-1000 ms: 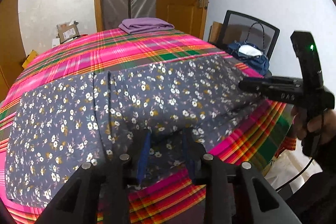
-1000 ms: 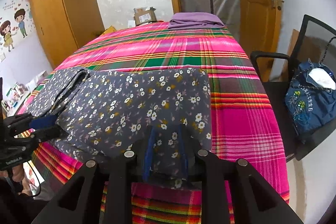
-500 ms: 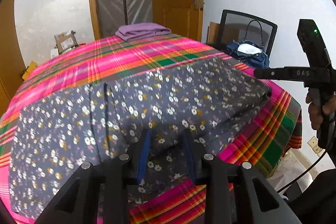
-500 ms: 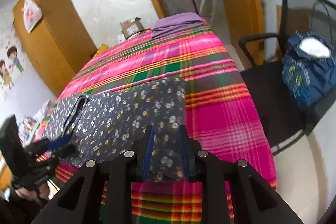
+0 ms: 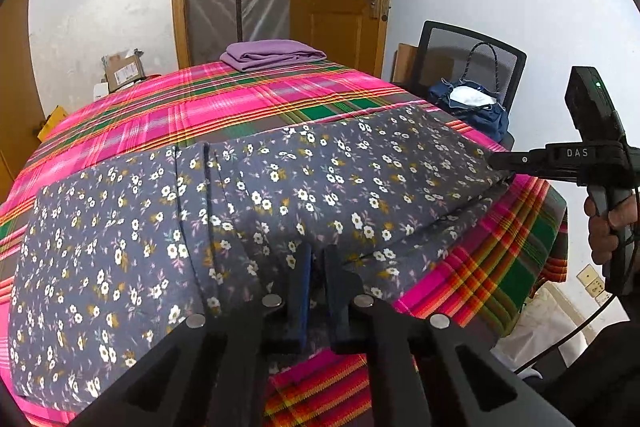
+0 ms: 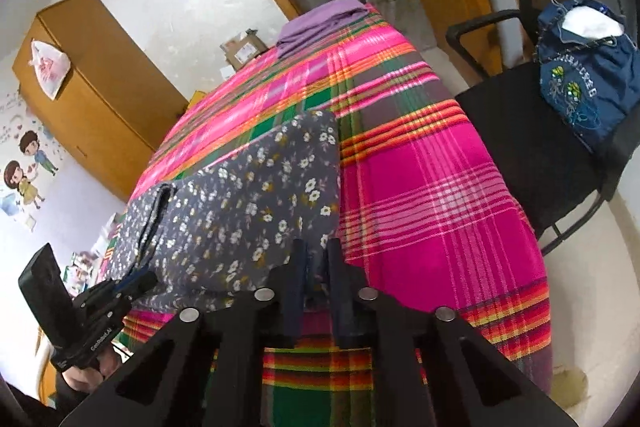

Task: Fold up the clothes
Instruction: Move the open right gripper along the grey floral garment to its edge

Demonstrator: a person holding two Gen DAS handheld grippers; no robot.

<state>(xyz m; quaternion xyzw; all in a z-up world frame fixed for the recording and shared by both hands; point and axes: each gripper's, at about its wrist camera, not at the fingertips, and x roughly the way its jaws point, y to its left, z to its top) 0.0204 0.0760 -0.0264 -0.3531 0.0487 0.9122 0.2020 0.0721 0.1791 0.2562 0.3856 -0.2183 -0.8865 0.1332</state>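
I had both hand-held grippers, left point(image 5: 316, 259) and right point(image 6: 317, 255), just closed on the near hem of the grey floral cotton garment point(image 5: 248, 211), its long axis running left-right across the pink plaid counter point(image 5: 224, 107).

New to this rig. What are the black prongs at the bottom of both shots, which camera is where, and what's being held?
There is no robot arm: a person holds a trigger-handled two-finger gripper in each hand, with a fisheye camera on each looking along its fingers. The black prongs are those fingers.

The left wrist view shows the left gripper up close and the right gripper off to the side; the right wrist view shows the reverse.

A pink and green plaid cloth covers the surface. On it lie a grey garment with small white flowers and, at the far end, a folded purple cloth.

Both grippers have just closed and now pinch the flowered garment's near edge, apparently to start a fold.
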